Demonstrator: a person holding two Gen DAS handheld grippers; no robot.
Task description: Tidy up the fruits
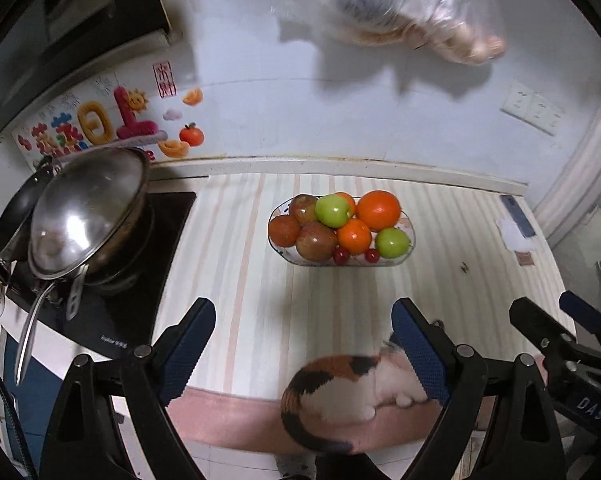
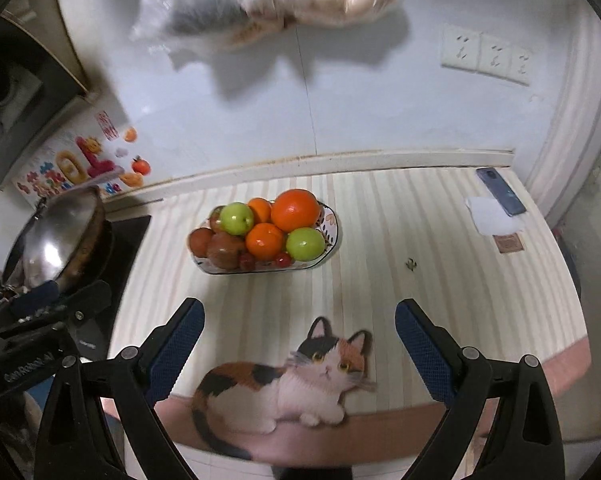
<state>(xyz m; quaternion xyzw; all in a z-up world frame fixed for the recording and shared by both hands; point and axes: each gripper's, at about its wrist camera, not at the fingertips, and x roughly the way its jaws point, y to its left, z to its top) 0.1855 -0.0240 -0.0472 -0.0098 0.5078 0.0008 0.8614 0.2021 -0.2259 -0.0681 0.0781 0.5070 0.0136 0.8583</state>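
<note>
A patterned oval bowl stands in the middle of the striped counter. Piled in it are a large orange, a smaller orange, two green apples, red apples and small red cherries. My left gripper hovers above the counter's near side, short of the bowl, open and empty. My right gripper is beside it, also open with nothing between its blue pads. In the left wrist view the right gripper shows at the right edge.
A wok under a steel lid sits on the black hob at the left. A cat-shaped mat lies at the counter's near edge. A phone and papers lie at the far right. Plastic bags hang on the wall above.
</note>
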